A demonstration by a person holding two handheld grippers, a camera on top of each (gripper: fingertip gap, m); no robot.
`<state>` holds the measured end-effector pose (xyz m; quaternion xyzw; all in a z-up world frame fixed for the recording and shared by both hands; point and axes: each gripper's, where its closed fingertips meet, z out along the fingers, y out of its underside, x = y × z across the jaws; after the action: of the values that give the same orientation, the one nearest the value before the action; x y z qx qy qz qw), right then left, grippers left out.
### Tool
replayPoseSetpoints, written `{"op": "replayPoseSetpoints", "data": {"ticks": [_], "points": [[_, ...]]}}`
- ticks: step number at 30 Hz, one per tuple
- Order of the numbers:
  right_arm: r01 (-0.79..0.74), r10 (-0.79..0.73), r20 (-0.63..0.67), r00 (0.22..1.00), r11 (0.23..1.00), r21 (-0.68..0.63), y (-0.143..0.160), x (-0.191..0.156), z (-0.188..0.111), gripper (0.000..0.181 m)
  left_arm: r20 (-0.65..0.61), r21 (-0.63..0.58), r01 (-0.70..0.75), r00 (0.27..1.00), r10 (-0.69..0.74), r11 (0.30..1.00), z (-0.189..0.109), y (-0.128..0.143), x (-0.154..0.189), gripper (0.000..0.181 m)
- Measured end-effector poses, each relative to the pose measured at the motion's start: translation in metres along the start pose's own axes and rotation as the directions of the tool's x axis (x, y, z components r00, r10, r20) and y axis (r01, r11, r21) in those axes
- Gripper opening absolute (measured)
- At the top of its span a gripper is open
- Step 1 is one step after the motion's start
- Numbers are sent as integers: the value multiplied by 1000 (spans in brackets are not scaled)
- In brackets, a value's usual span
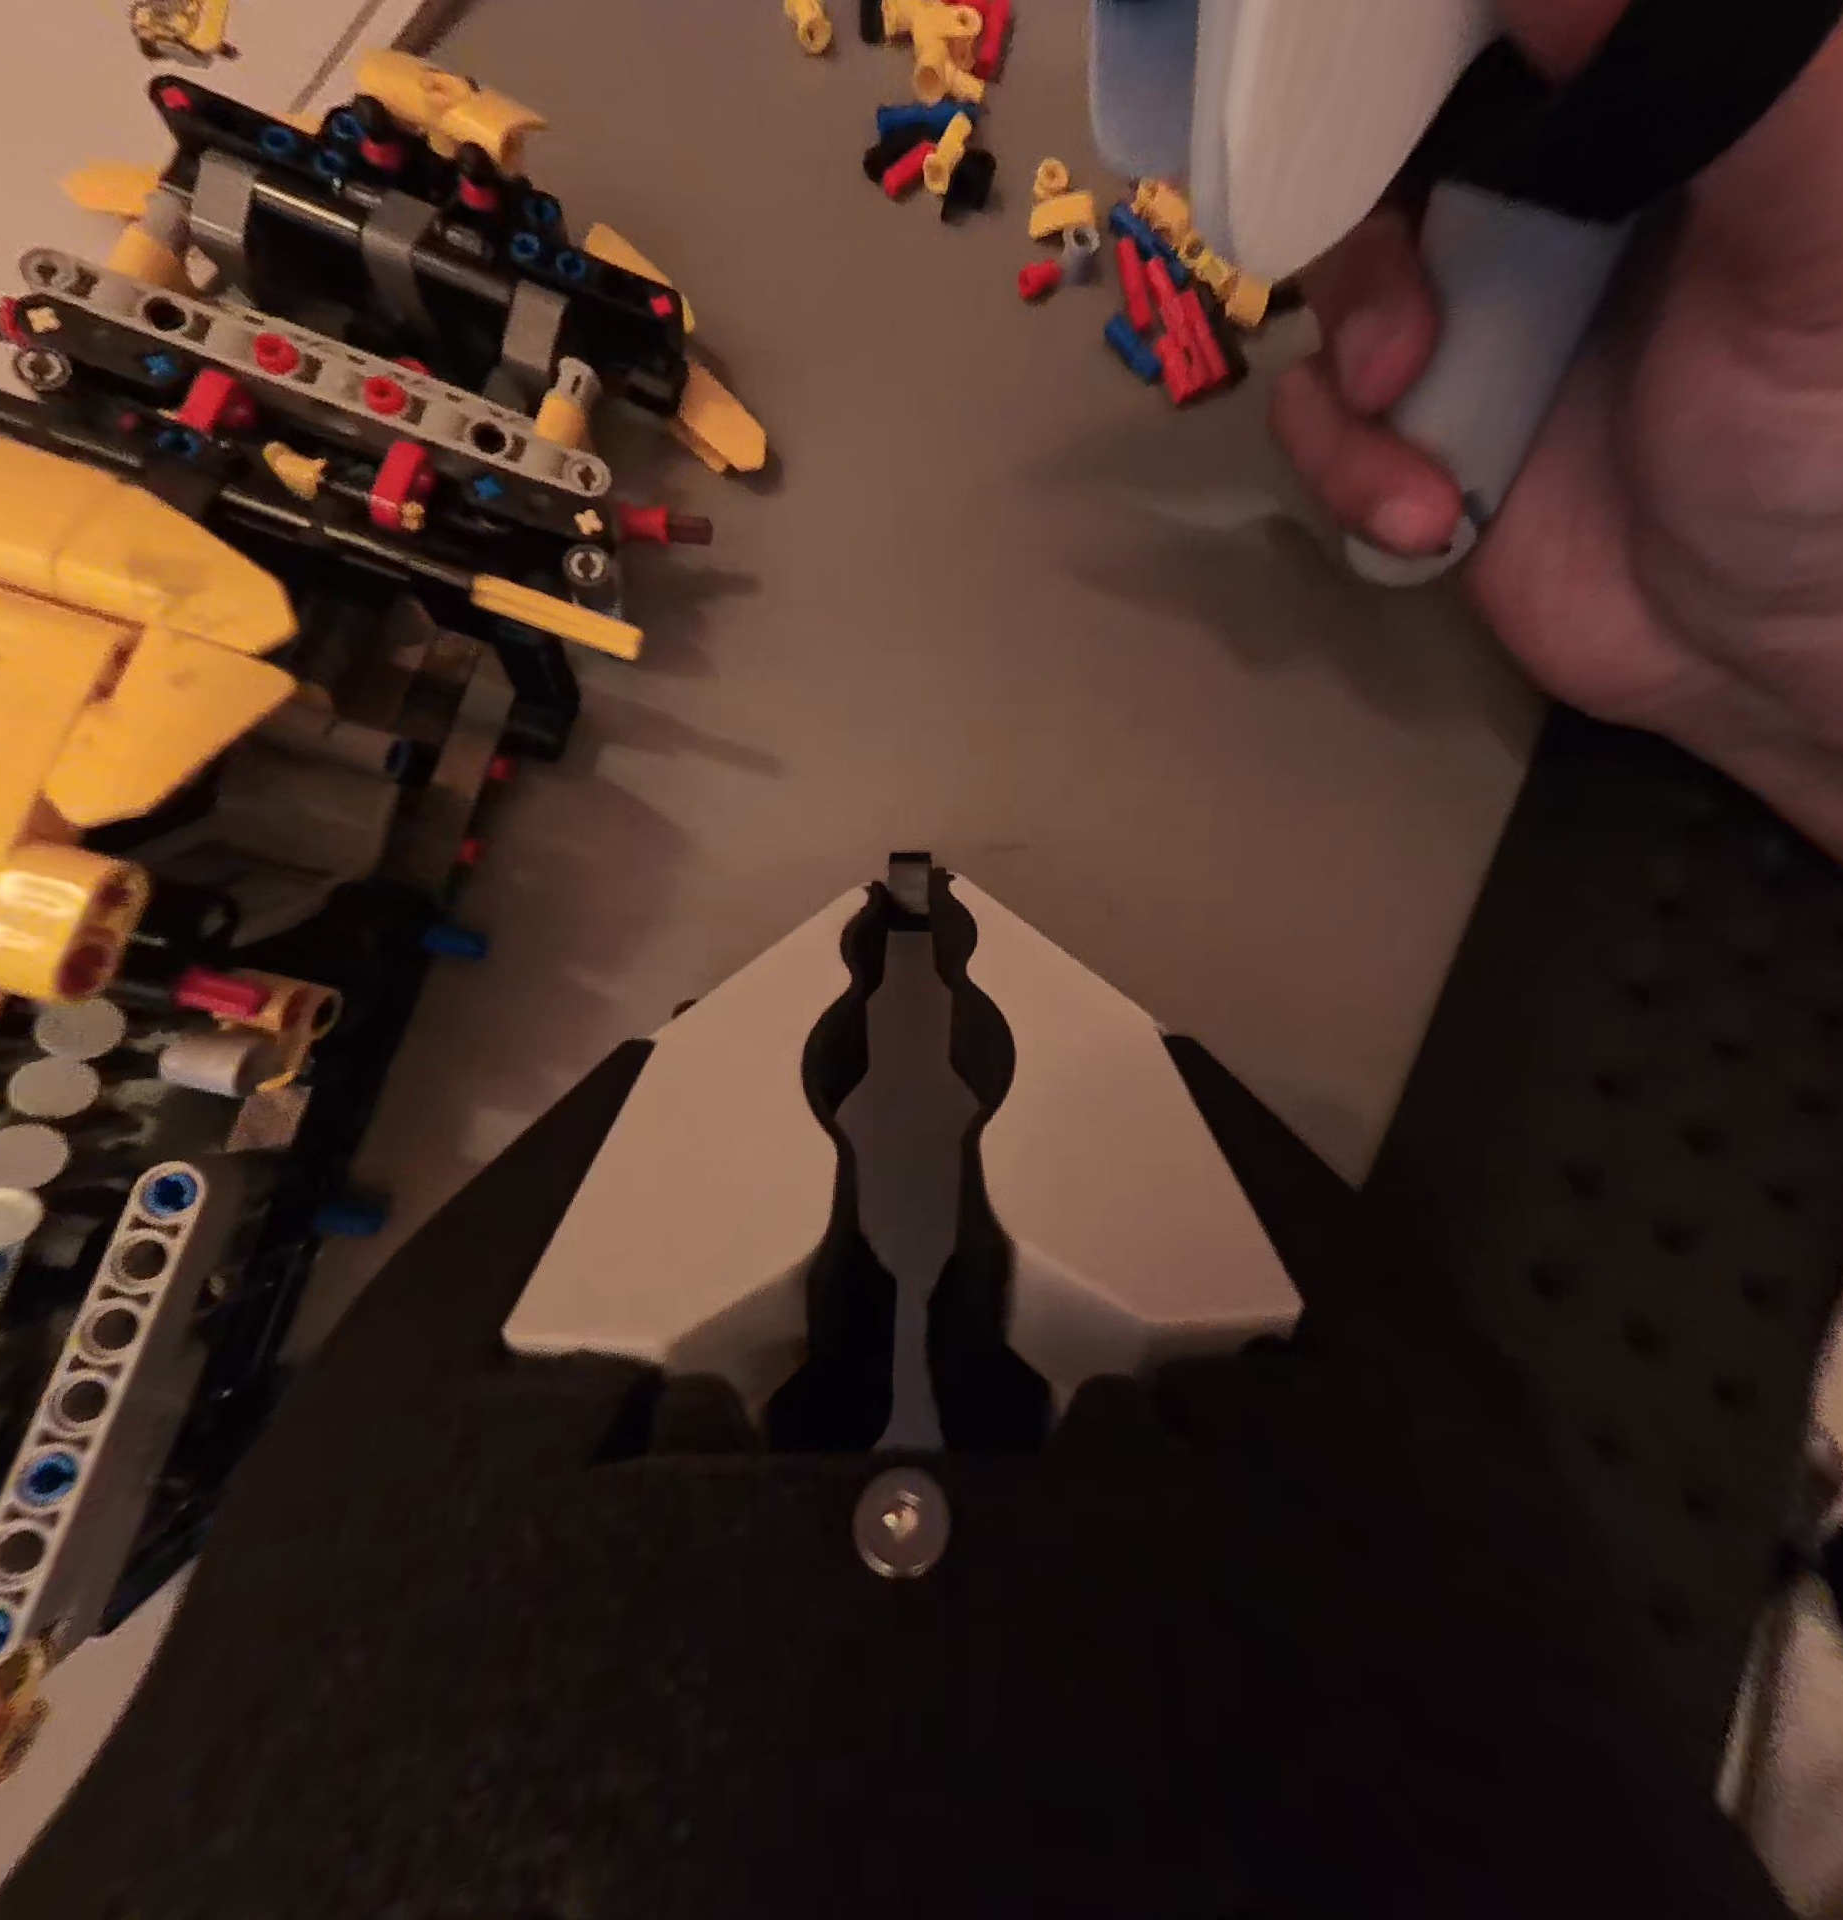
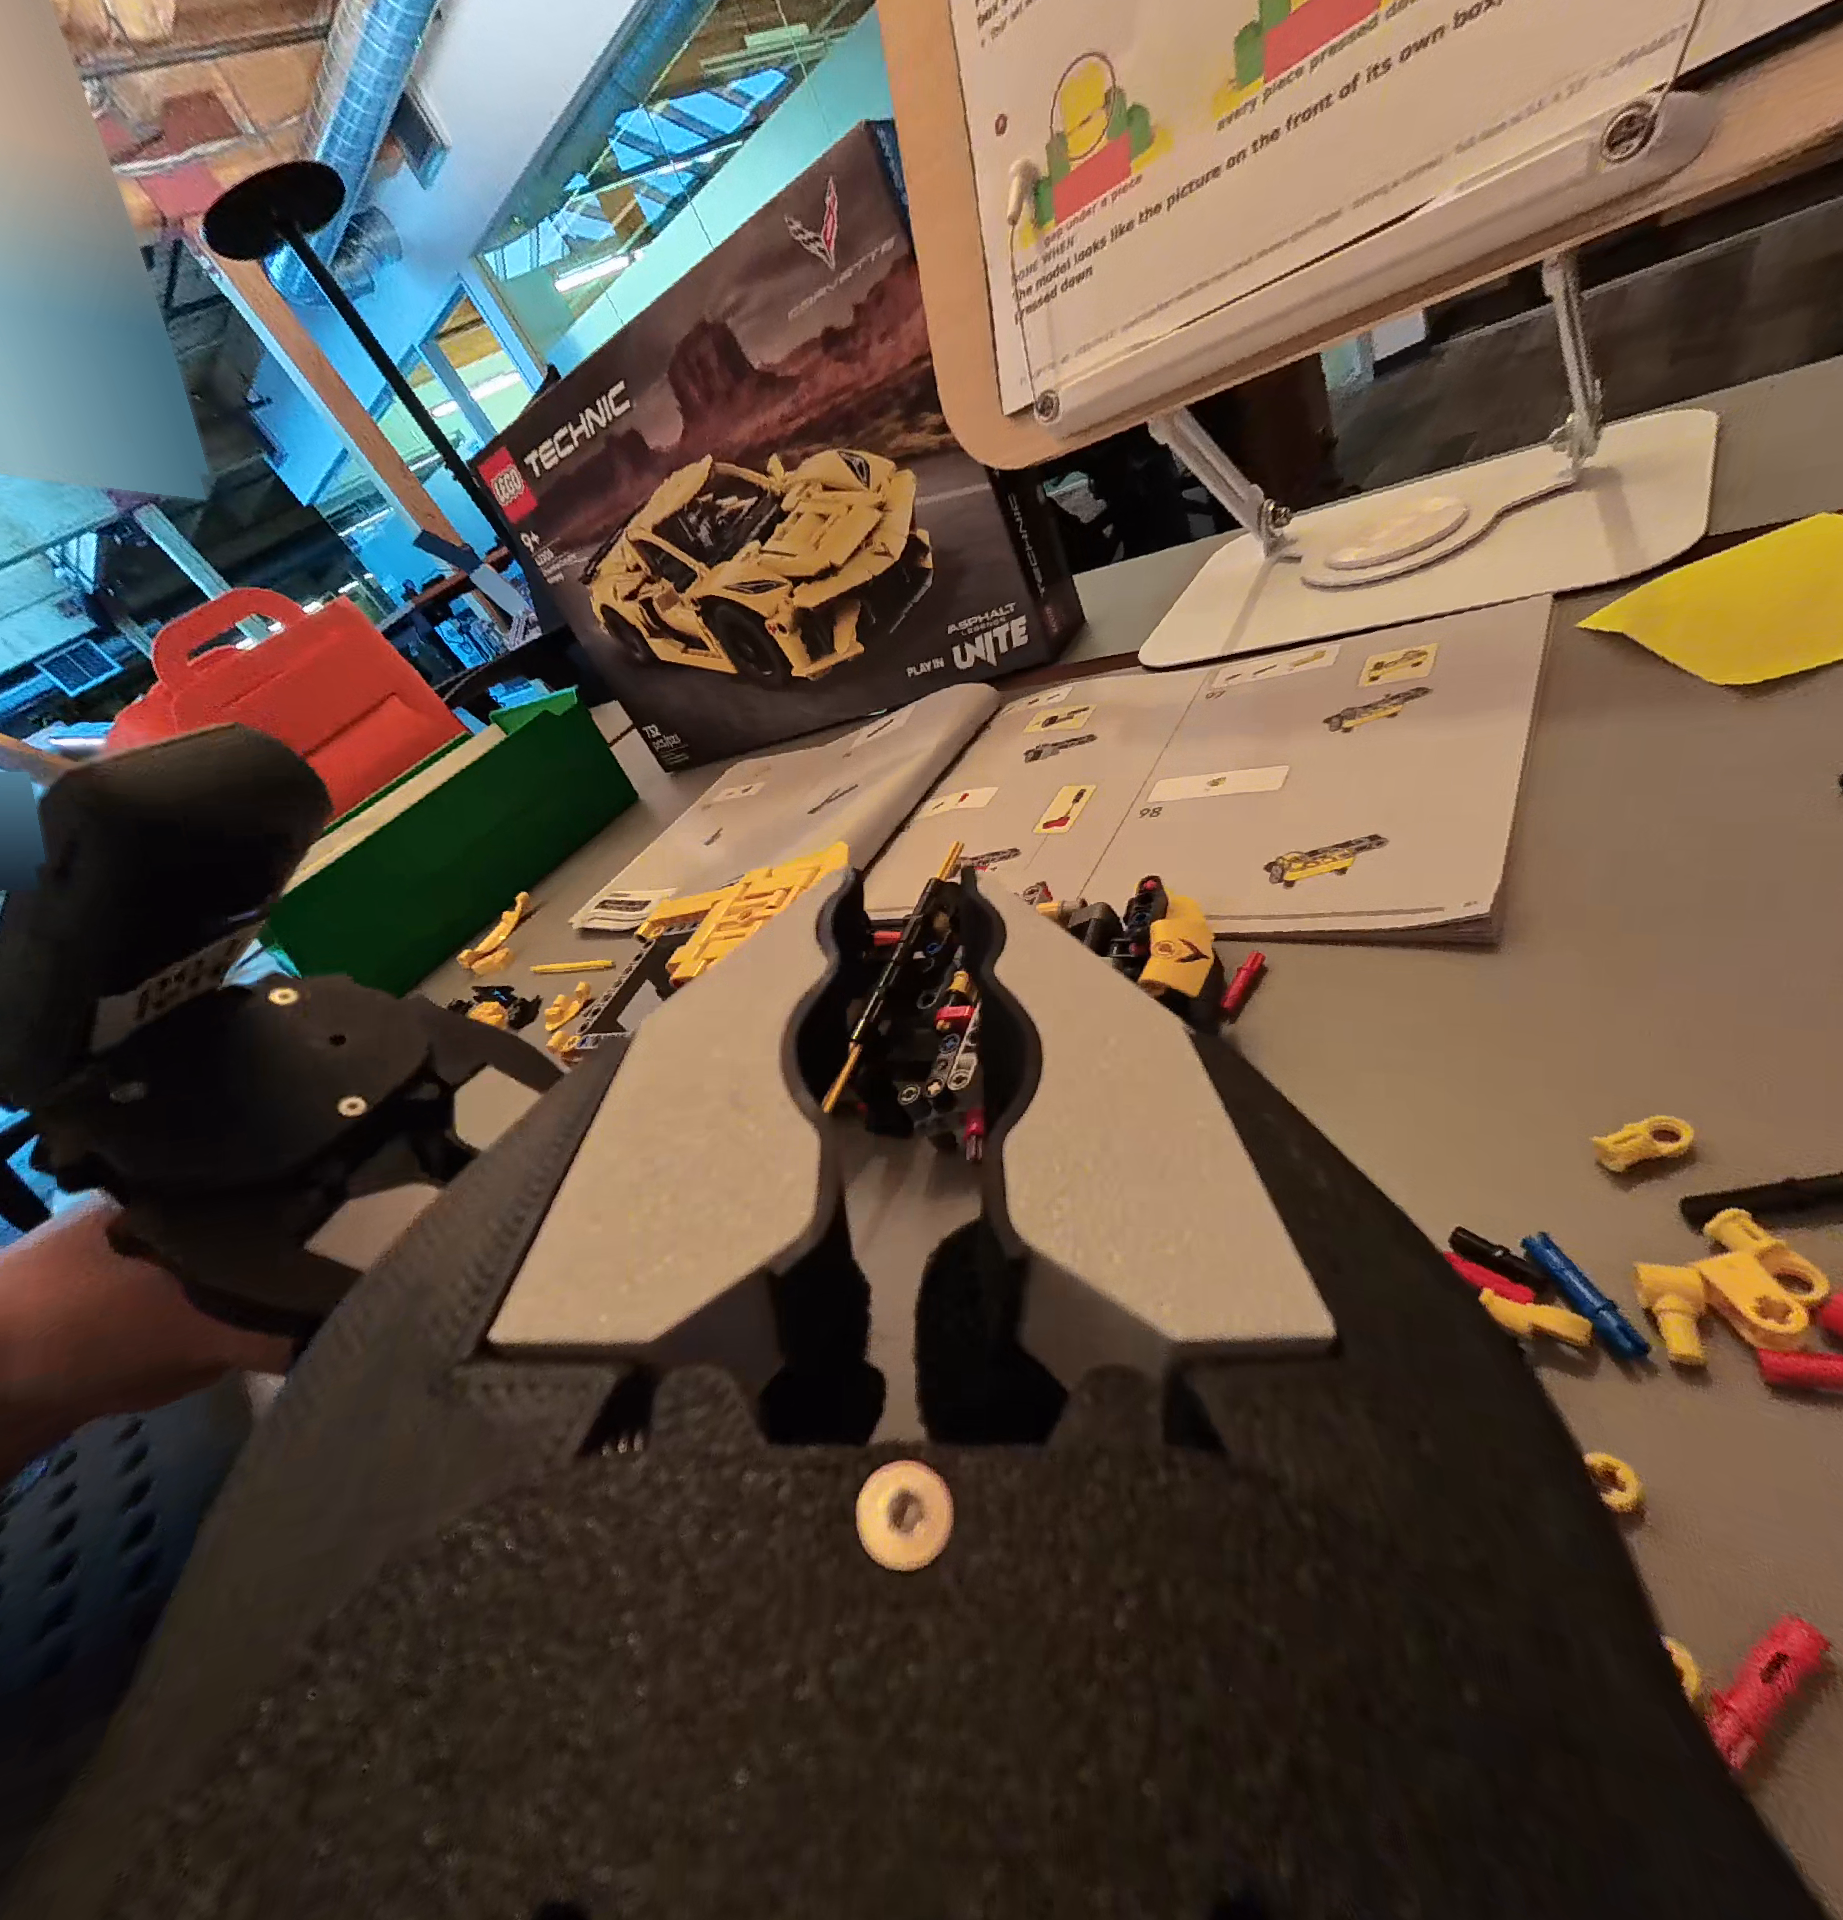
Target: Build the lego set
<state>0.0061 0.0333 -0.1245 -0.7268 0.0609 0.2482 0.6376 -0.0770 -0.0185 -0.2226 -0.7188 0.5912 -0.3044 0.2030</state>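
Setting: grey surface [image 1: 948, 623] under dim light, with carpeted floor [image 1: 1675, 1143] beyond its edge. At the back stood the set's box [image 2: 792, 520], a green tray [image 2: 460, 831] and an open instruction booklet [image 2: 1260, 790].

Item 1 – part-built model [image 1: 304, 343], black frame with yellow panels and red and blue pins. It lay on the surface well to the left of my left fingers [image 1: 751, 1091], not touching them.

Item 2 – small dark piece [image 1: 909, 871], too small to identify. It was pinched at the very tips of my left fingers, which were clenched on it above bare surface.

Item 3 – loose pieces [image 1: 1166, 281], yellow, red, blue and black. They were scattered ahead and to the right, apart from the model.

Item 4 – my right fingers [image 2: 709, 1122], drawn nearly together with a narrow gap at the tips. The model showed through that gap, but I could not tell whether anything was gripped. My right hand [image 1: 1675, 571] was wrapped round that tool's handle, above the loose pieces.

Step in hand, as I judged it: a fetched piece was being carried for fitting, in a build that was far from finished. The next move would call for swinging the left fingers over to the model, lining the piece up with its hole and pressing it home – probably with the right fingers steadying the frame.
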Motion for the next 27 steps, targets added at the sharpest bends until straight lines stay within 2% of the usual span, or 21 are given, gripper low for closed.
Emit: {"op": "replayPoseSetpoints", "data": {"ticks": [4,6,8,10,12,14,16,19,24,27], "points": [[0,0,13,1000,1000,-7,1,-3,-1,17,58,-2,-29,998,29,1000,4,5,-3,10],[1,-1,19,1000,1000,-13,3,-5,-1,17,51,14,-16,999,16,1000,-2,6,-1,23],[-4,5,31,1000,1000,-23,5,-7,0,17,11,81,10,1000,-11,997,-23,3,3,25],[-2,3,39,999,999,-33,7,-9,2,17,1,166,61,998,-62,984,-61,6,-8,25],[15,-13,43,999,999,-41,8,-12,3,16,66,216,148,984,-165,965,-105,22,-46,25],[38,-36,42,998,998,-50,9,-15,4,16,218,214,231,936,-277,949,-142,52,-100,24],[61,-59,37,998,996,-59,10,-16,5,16,347,205,251,885,-310,946,-162,74,-141,25],[91,-90,22,996,993,-74,12,-15,6,15,472,132,242,837,-276,961,-161,91,-177,24],[124,-125,-6,992,989,-86,16,-12,4,14,466,88,262,842,-272,961,-139,96,-192,21],[125,-127,-20,992,989,-81,14,-9,3,13,486,49,261,837,-251,964,-135,104,-199,21]]}}
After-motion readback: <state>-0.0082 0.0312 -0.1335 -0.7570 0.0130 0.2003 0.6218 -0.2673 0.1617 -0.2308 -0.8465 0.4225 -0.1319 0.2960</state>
